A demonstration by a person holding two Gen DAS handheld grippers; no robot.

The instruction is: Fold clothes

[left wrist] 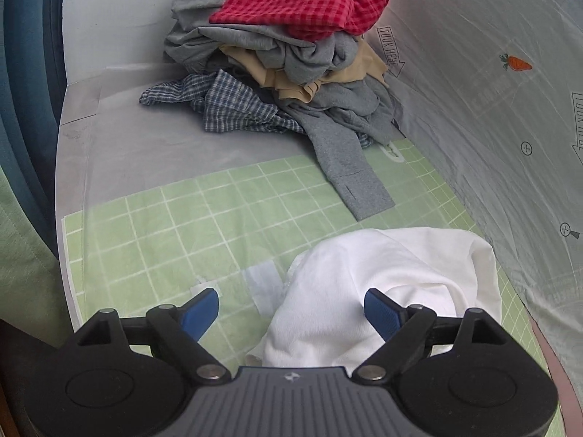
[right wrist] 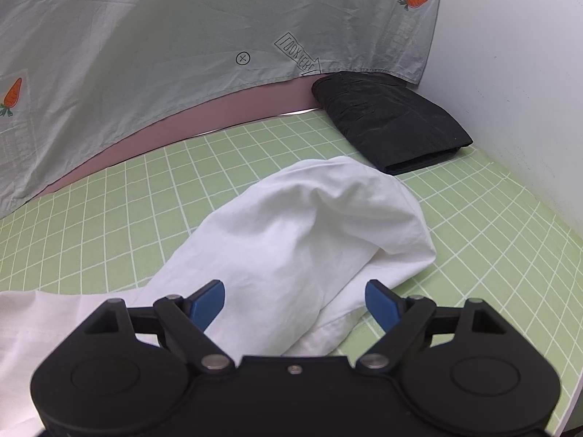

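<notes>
A crumpled white garment (left wrist: 382, 284) lies on the green grid mat (left wrist: 164, 240). My left gripper (left wrist: 291, 309) hovers over its near end with jaws wide open; the cloth lies under and between the blue pads, which do not press on it. In the right wrist view the same white garment (right wrist: 302, 225) stretches from lower left toward the middle. My right gripper (right wrist: 295, 302) stands open above it, pads apart and free of the cloth. A heap of unfolded clothes (left wrist: 277, 58), red checked on top, grey, tan and blue plaid beneath, sits at the far end.
A folded black garment (right wrist: 393, 123) rests at the mat's far right corner by a white wall (right wrist: 510, 91). A grey sheet with carrot prints (right wrist: 164, 36) hangs along the back. A grey sleeve (left wrist: 349, 174) reaches from the heap onto the mat. Tape patches (left wrist: 260, 284) mark the mat.
</notes>
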